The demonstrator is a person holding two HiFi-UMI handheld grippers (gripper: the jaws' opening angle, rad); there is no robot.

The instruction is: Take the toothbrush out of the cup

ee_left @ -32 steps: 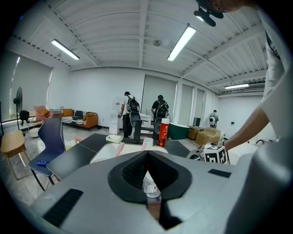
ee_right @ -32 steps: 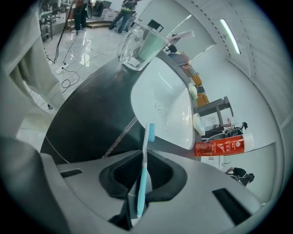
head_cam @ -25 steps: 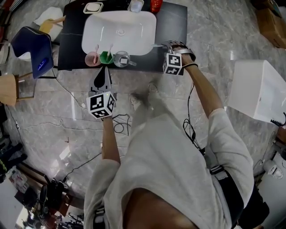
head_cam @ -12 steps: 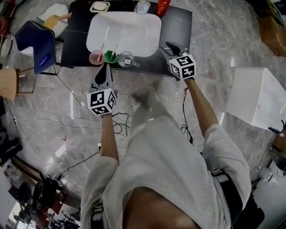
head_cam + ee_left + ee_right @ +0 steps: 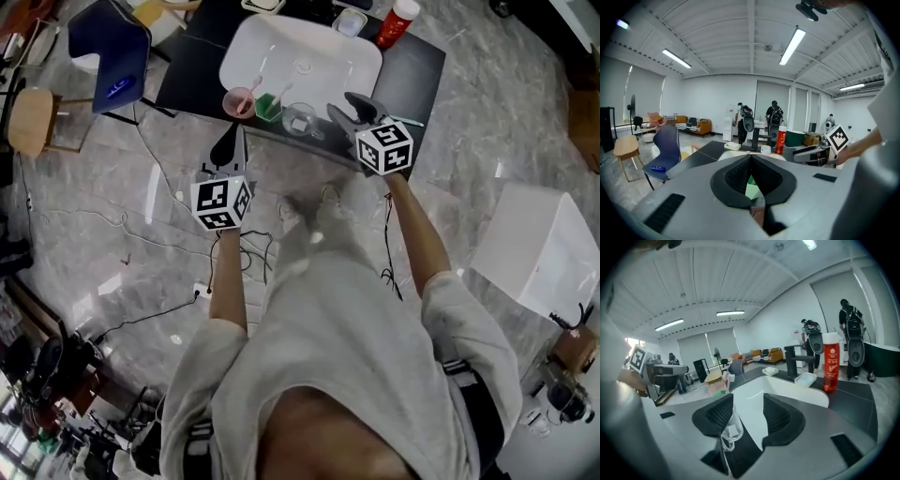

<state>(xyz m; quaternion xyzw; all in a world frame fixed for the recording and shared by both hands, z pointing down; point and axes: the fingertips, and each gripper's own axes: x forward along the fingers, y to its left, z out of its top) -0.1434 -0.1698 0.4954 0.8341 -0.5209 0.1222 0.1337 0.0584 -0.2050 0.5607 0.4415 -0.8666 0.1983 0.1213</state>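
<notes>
Toothbrush [image 5: 255,82] stood in the pink cup [image 5: 237,101] on the desk [image 5: 417,66], another in the green cup [image 5: 269,107]. Since the earlier frame I had drawn the right tool [image 5: 349,106] back from the sink [image 5: 323,80]. Its jaws had just been opening and held nothing, with the clear cup [image 5: 300,119] beside them. Left tool [image 5: 231,142] was closed.

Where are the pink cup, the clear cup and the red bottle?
pink cup [image 5: 234,106]: head view, on its inner wall.
clear cup [image 5: 300,120]: head view, on its bottom, seen through the mouth.
red bottle [image 5: 830,366]: right gripper view, on its body.
</notes>
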